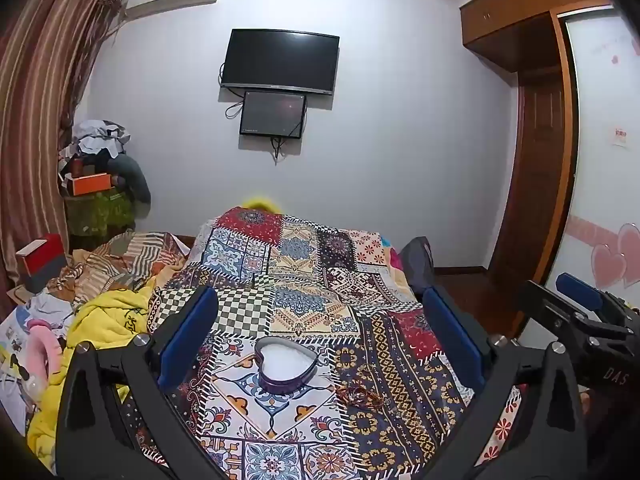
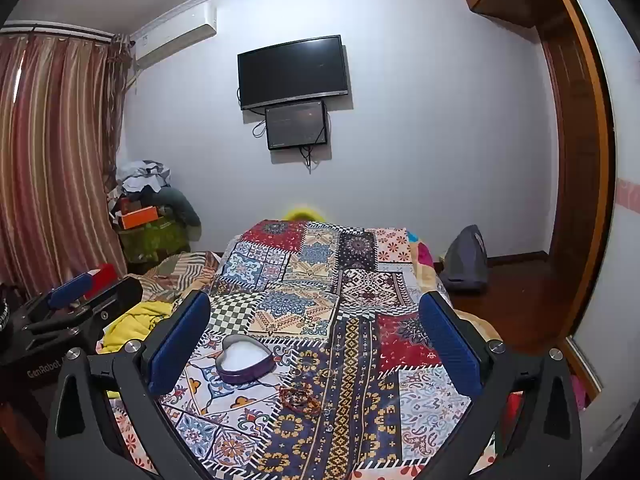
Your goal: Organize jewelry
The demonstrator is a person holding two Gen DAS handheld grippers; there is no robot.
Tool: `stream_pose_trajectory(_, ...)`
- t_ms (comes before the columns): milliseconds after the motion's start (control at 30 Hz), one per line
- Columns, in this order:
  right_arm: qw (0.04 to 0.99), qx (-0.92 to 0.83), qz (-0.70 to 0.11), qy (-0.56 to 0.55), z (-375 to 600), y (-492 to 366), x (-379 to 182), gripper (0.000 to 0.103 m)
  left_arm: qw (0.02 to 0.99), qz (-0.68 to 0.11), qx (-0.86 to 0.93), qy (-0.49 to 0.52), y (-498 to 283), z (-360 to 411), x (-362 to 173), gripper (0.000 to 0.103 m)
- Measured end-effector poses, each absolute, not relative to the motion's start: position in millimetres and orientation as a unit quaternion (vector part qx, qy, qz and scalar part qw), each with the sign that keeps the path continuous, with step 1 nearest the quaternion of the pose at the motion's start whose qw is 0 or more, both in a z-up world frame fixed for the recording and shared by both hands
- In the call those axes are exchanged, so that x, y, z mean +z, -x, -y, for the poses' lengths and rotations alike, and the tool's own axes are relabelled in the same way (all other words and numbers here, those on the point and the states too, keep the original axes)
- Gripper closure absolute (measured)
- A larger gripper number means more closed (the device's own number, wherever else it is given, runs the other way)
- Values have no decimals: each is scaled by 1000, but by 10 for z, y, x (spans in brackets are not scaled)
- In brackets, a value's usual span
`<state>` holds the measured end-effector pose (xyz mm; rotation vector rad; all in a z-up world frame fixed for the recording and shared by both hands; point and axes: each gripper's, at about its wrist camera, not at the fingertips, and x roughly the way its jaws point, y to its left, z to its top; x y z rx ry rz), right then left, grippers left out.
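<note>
On the quilt (image 2: 360, 360), beads (image 2: 300, 398) lay just beside the box (image 2: 245, 362). Both grippers, left (image 1: 320, 332) and right (image 2: 316, 340), hung wide open, holding nothing. Best bet: right pinches the bead cluster low.

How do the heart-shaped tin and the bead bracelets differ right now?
The heart-shaped tin is a rigid purple container, open, with white lining; the bead bracelets are a loose reddish-brown tangle. The tin sits farther from the grippers; the bracelets lie nearer, outside it. Both rest on the patchwork cloth, untouched.
</note>
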<state>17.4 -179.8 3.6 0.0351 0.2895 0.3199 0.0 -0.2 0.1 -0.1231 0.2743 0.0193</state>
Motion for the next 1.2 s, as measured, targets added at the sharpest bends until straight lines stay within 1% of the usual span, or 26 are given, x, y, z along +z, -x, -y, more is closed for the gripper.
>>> stream_pose_trajectory(1200, 976, 160, -146, -23, 1800, -180, 27, 0, 989, -139, 10, 59, 22, -7, -3, 0)
